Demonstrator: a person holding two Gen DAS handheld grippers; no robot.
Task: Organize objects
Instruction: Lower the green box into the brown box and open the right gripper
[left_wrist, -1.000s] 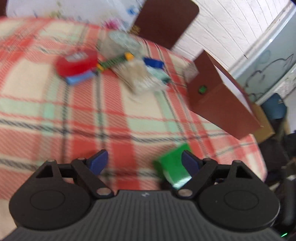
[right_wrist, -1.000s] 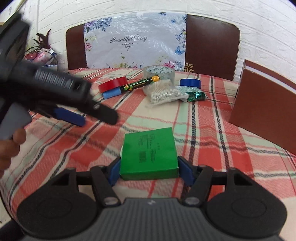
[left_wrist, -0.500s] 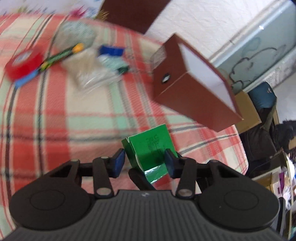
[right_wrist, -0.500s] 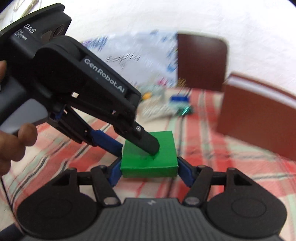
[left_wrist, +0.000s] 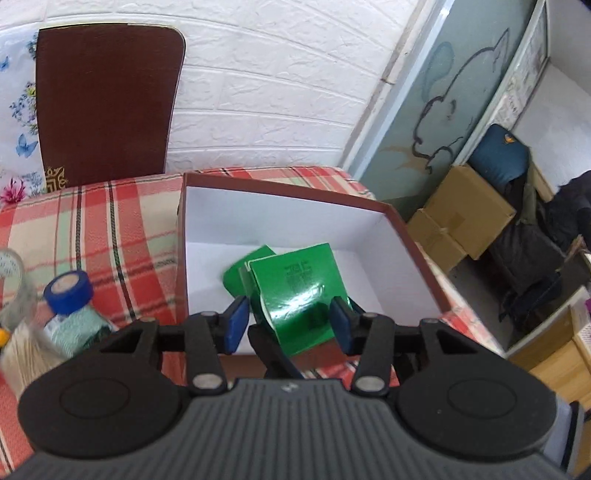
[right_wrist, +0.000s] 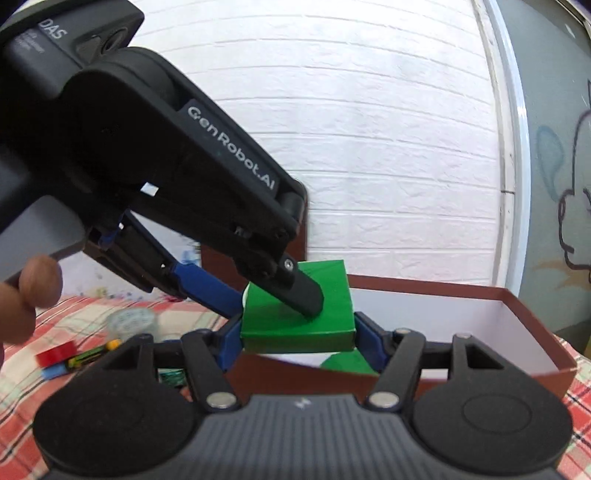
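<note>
The green box (right_wrist: 295, 314) hangs in the air just over the near wall of the open brown box (left_wrist: 406, 236), held by both grippers at once, which looks like a two-handed carry so that it goes in level rather than tipping. The right gripper (right_wrist: 297, 334) has its blue pads pressed on the two side faces, jaws at a middling width set by the box itself. The left gripper (left_wrist: 288, 325) comes in from above and across, one dark finger lying on the top face and a blue one under the near edge; its jaws are easing open a little, though the box is between them and they seem to touch it. From the left wrist the white inside of the brown box shows a green shape beside the held box, perhaps its flap or a second packet; I cannot tell which. So, one green box for certain, one brown box, two grippers. Left behind on the checked tablecloth (left_wrist: 110, 229) I count one blue tape roll (left_wrist: 68, 288), one clear tape roll (right_wrist: 131, 319), one red roll (right_wrist: 55, 352), one marker (right_wrist: 94, 354), and a bag or two too blurred to sort. One brown chair back (left_wrist: 107, 103) stands against the white wall.
</note>
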